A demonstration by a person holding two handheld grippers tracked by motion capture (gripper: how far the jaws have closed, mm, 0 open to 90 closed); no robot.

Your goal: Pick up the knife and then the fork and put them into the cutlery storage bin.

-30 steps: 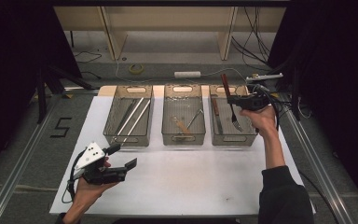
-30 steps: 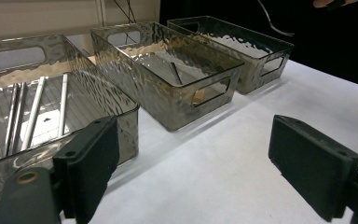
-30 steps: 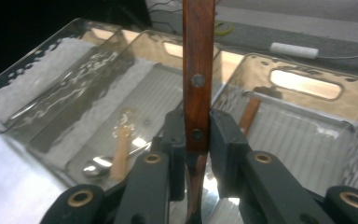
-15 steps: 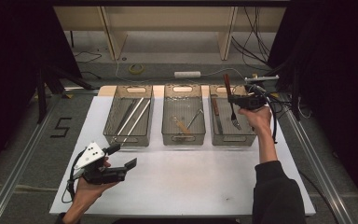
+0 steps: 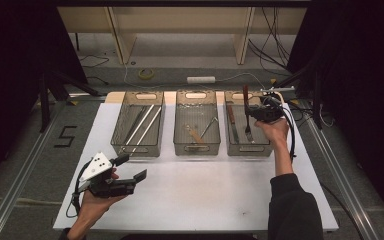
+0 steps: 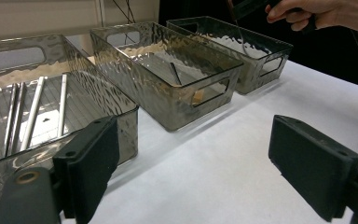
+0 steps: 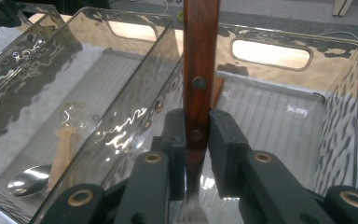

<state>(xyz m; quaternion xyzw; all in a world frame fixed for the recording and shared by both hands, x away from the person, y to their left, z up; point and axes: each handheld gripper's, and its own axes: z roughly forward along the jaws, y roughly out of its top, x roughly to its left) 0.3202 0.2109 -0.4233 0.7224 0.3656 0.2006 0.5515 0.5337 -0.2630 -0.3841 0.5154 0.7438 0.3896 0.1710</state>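
White bench [image 5: 205,200], 3 clear bins along far edge. Right gripper [image 7: 196,140] clamped on wood-handled fork [image 7: 200,70], held upright over right bin [image 5: 267,150]. Left gripper [image 5: 130,169] jaws apart, near-left corner.

Fork [image 7: 200,70] with a dark reddish-brown wooden handle bearing two round rivets and a metal tine end [image 5: 248,131]; held upright, handle uppermost, tines pointing down into the right bin [image 5: 265,148]. The right gripper [image 7: 197,140] clamps the handle between its two black jaws, at the lower rivet. The right bin is a smoked, rippled, clear plastic box with cut-out handles, the rightmost of three in a row at the far side of the white table [image 5: 205,200]. On its floor, left of the fork, lies another wooden-handled utensil [image 5: 231,121], lengthwise.
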